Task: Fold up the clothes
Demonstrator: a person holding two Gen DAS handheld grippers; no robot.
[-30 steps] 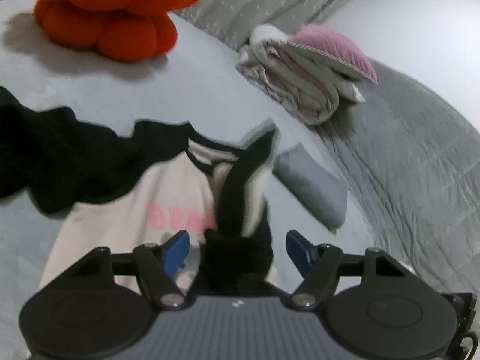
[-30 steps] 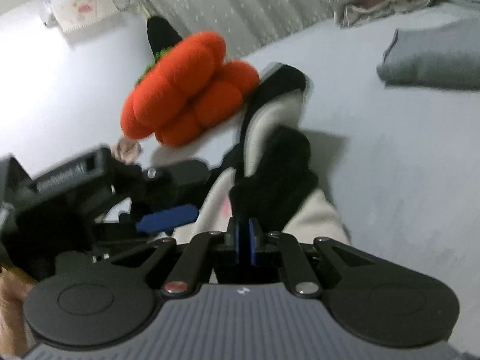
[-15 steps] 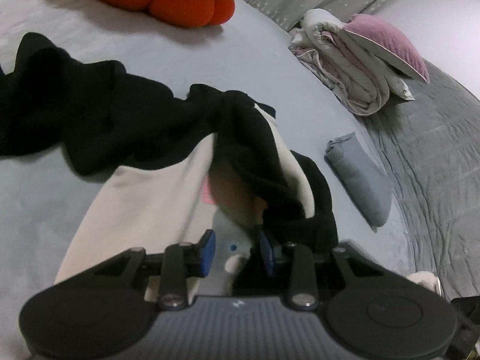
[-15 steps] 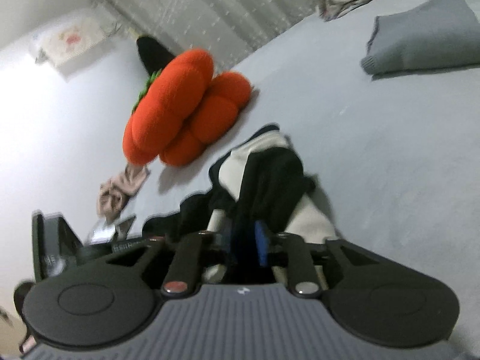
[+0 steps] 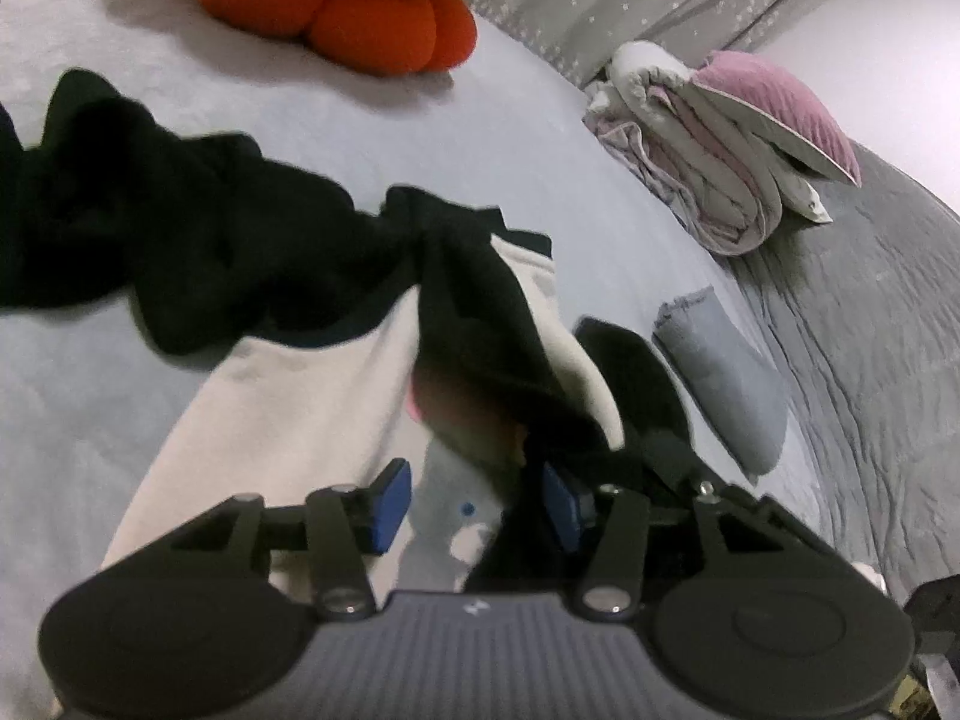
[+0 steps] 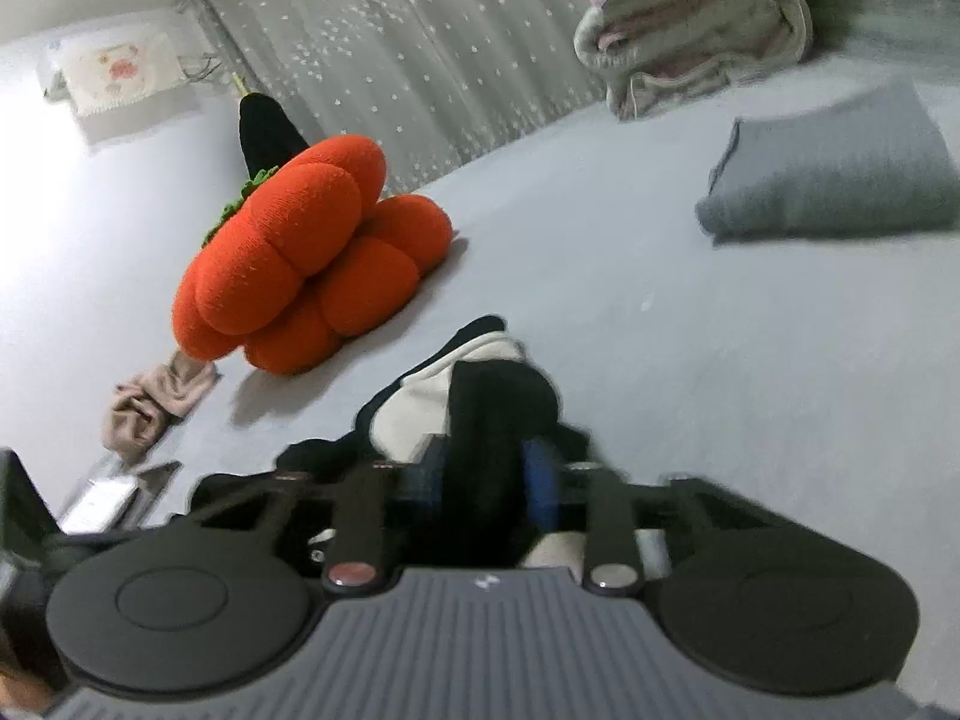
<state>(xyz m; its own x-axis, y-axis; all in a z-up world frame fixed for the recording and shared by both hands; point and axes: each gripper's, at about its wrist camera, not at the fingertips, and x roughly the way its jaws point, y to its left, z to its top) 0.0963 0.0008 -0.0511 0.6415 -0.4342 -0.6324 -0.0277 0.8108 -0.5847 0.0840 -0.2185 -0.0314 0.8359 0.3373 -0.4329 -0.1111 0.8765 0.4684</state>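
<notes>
Open bed sheet (image 6: 690, 360) ahead of the shirt (image 5: 288, 414). Stuff in the way: orange pumpkin plushie (image 6: 300, 264) far left, folded grey cloth (image 6: 834, 180) on the right, rolled blanket (image 5: 708, 150) beyond it.

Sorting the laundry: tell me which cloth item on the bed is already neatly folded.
The grey garment: a flat, squared bundle. The black-and-cream shirt lies spread and rumpled.

A shirt (image 5: 288, 414) lies spread on the bed (image 5: 540, 144) near its front edge. A plush pumpkin (image 5: 360, 6) sits behind it toward the far edge. A folded cloth (image 5: 726, 384) lies to the shirt's right, with a pile of bedding (image 5: 720, 150) behind that cloth.
</notes>
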